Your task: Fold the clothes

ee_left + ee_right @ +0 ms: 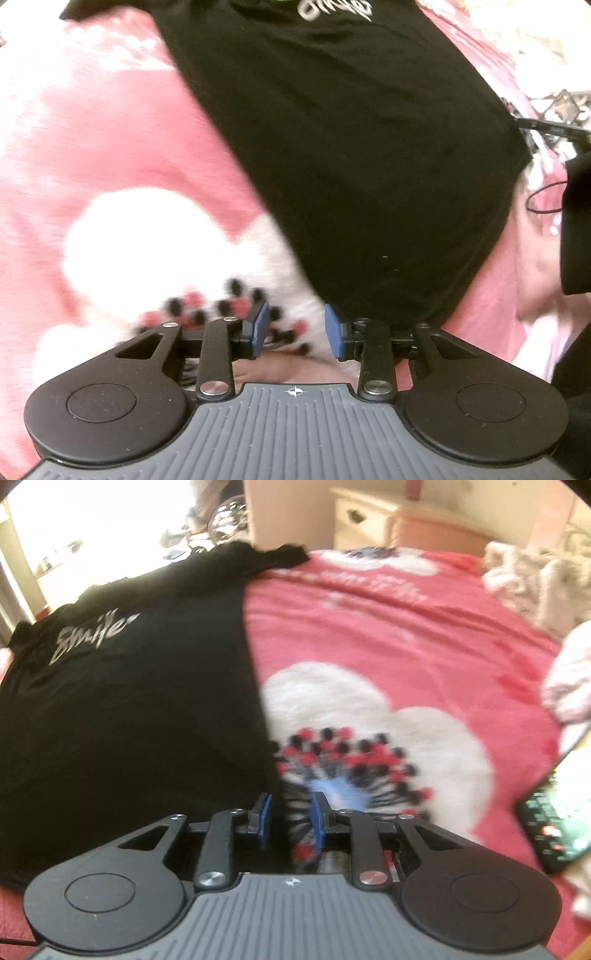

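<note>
The black T-shirt (129,701) is lying flat on the pink blanket (406,635). Both the left gripper (295,328) and right gripper (291,819) are gaping narrowly, empty. Only the right view is showing a phone (554,827) at three o'clock.

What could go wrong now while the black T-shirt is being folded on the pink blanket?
1. Both views are blurred, so a grab may miss the black T-shirt; the right hand-held gripper stands open at its hem edge, and the left hand-held gripper is open beside the other edge.
2. The pads could pinch the fluffy pink blanket together with the shirt.
3. The phone lies near the bed edge; dragging the cloth could possibly push it off.
</note>
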Demonstrator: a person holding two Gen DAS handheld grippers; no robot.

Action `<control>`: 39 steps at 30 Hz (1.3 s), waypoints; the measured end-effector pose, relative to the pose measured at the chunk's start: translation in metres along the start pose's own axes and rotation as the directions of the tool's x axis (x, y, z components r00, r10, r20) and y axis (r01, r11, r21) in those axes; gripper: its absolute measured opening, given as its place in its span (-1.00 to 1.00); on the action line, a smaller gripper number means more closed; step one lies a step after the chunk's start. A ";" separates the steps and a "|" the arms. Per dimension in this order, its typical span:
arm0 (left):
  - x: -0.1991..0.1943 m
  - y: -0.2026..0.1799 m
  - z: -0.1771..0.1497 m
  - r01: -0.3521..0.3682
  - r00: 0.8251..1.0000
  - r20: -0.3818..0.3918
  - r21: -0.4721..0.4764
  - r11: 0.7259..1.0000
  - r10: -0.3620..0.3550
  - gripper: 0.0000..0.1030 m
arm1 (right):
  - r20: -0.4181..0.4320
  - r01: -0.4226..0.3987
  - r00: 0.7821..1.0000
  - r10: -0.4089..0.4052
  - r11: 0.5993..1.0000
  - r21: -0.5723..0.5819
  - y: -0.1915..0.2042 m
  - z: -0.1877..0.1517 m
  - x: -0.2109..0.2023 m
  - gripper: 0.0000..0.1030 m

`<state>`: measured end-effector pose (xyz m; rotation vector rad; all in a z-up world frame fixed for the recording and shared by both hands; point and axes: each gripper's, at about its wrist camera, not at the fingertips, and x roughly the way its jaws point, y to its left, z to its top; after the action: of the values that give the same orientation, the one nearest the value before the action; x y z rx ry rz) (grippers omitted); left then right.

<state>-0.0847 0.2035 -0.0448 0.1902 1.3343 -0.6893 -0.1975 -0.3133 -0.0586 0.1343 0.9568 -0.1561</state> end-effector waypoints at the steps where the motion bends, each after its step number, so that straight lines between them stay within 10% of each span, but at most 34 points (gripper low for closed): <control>1: -0.008 0.002 0.002 -0.017 1.000 0.015 0.002 1.000 0.017 -0.33 | 0.021 -0.007 1.000 0.007 1.000 0.007 0.001 0.002 -0.004 -0.53; 7: -0.035 -0.001 0.044 -0.044 0.986 0.164 0.037 0.998 0.038 -0.30 | 0.106 -0.135 0.985 0.137 0.991 -0.023 0.036 0.035 0.005 -0.51; 14: 0.023 -0.031 0.095 -0.023 0.977 0.211 -0.022 0.999 0.027 -0.30 | 0.077 -0.219 0.969 0.234 0.962 -0.161 0.105 0.057 0.058 -0.51; 22: 0.038 -0.013 0.088 0.055 0.961 0.276 -0.270 0.961 0.022 -0.30 | 0.084 -0.061 0.995 0.056 0.996 0.059 0.026 0.060 0.069 -0.55; 28: 0.036 -0.011 0.089 0.044 0.962 0.272 -0.273 0.961 0.034 -0.30 | 0.143 0.089 0.983 -0.116 0.979 0.183 -0.005 0.076 0.054 -0.52; 39: 0.010 -0.026 0.090 -0.016 0.937 0.329 -0.303 0.953 0.121 -0.21 | 0.543 -0.097 0.839 0.038 0.992 0.080 0.067 0.102 -0.017 -0.20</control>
<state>-0.0238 0.1342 -0.0243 -0.1225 1.0699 -0.4299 -0.1126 -0.2652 0.0159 0.2072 0.3735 -0.1671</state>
